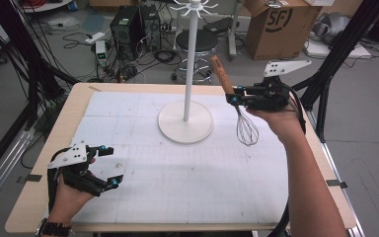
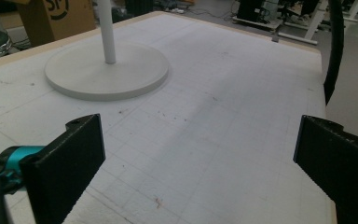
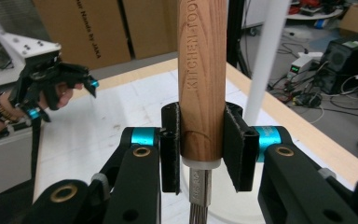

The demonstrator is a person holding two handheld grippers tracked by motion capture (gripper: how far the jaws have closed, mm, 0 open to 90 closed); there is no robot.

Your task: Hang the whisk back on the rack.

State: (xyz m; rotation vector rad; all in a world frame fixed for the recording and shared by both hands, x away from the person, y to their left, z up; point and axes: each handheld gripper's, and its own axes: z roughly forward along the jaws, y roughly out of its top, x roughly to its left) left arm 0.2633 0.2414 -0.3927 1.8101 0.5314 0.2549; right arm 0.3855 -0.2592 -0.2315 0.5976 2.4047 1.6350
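Gripping the wooden-handled wire whisk (image 1: pixel 232 98) near the lower end of its handle, the right gripper (image 1: pixel 237 97) carries it in the air above the tabletop (image 1: pixel 177 168), to the right of the white hanging stand with a round base and tall pole (image 1: pixel 187 98). The jaws are partly closed, their black pads pressed flat on either side of the round handle just above the pale collar where the wires begin, as the right gripper view shows (image 3: pixel 202 140). The handle points up and away toward the stand's hooked top, and the wire balloon hangs below the jaws, clear of the surface. Holding low on the handle probably leaves the upper end free to reach one of the hooks at the top of the pole, which looks like the aim.

The left gripper (image 1: pixel 106 168) rests low at the near left corner of the tabletop, well apart from the whisk, its jaws wide open with nothing between them; it seems merely parked out of the way.
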